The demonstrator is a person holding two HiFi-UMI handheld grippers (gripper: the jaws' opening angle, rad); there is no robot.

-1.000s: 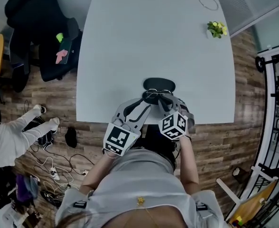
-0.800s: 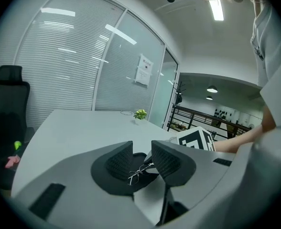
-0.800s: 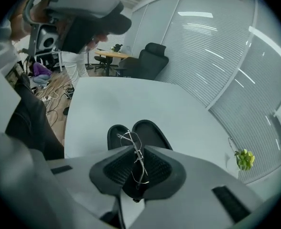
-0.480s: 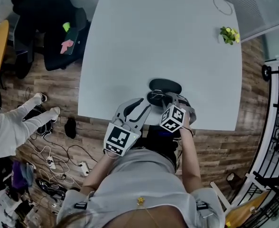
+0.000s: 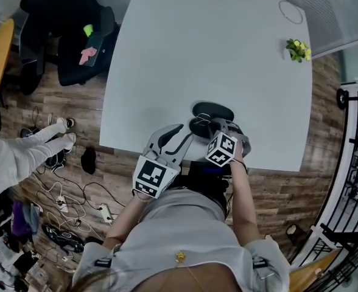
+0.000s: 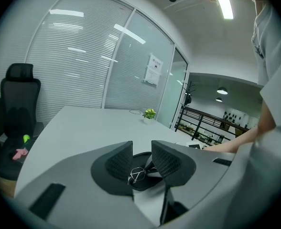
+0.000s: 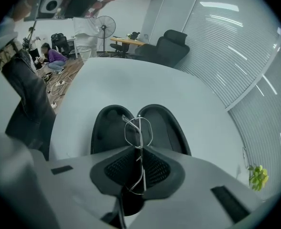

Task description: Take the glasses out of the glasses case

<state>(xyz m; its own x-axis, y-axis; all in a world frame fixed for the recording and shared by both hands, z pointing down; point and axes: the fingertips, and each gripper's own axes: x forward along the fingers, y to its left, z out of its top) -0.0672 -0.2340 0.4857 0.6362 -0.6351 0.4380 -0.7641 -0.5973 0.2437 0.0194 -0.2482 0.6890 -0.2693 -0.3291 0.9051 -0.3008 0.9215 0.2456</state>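
Observation:
A black glasses case (image 5: 213, 110) lies open near the front edge of the white table (image 5: 215, 47). In the right gripper view its two halves (image 7: 162, 123) spread flat on the table. My right gripper (image 7: 139, 151) is shut on the thin wire glasses (image 7: 138, 128), which stand on edge above the case's hinge. In the head view the right gripper (image 5: 207, 126) sits over the case's near half. My left gripper (image 5: 184, 132) hovers just left of it, open with nothing between its fingers. Through the left gripper (image 6: 142, 150) gap I see the glasses (image 6: 136, 174) and the case.
A small potted plant (image 5: 296, 48) and a thin ring (image 5: 290, 11) stand at the table's far right. A black office chair (image 5: 69, 29) is beyond the left side. Cables and a person's legs (image 5: 27, 154) are on the wood floor at left.
The head view has shifted a little. The right gripper has stayed shut on the glasses and drawn slightly back over the case's near half. The left gripper has barely moved.

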